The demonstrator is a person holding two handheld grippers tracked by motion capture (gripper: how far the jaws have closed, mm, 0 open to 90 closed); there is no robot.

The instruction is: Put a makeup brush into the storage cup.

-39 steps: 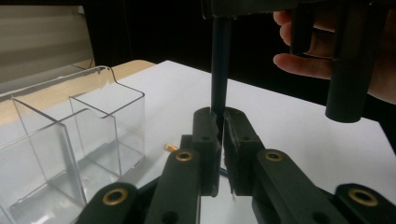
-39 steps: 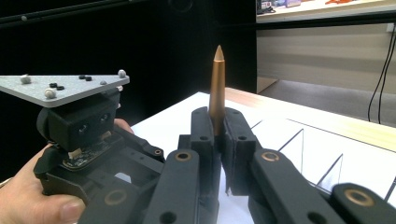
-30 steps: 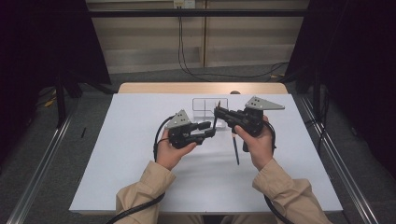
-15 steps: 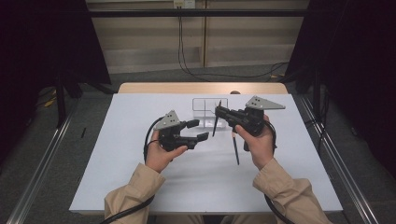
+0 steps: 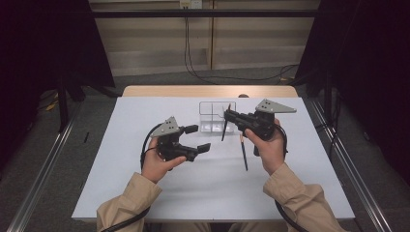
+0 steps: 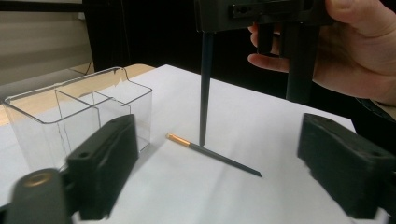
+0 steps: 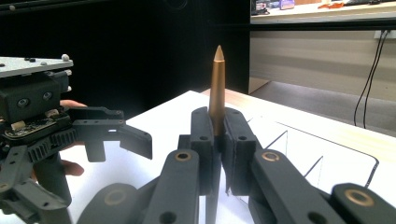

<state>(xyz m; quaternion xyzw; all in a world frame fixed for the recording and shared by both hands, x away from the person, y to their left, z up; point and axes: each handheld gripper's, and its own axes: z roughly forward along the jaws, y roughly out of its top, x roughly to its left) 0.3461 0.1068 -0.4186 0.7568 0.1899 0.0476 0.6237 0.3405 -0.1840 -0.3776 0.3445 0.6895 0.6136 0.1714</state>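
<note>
Right gripper (image 7: 215, 154) tight on slim gold-tipped pencil (image 7: 217, 88); left gripper (image 5: 195, 137) agape, empty.

Even overhead light, dark surroundings; soft shadows on table (image 5: 145, 188); near jaws blurred.

Left tongs (image 5: 199, 138) agape, right tongs (image 5: 227, 115) clamped, both raised

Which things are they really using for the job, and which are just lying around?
In use:
- pencil held upright in the right gripper
- second pencil lying on the table
- clear divided box
- left gripper, open

Just about:
- white table cover
- cables on the floor behind
</note>
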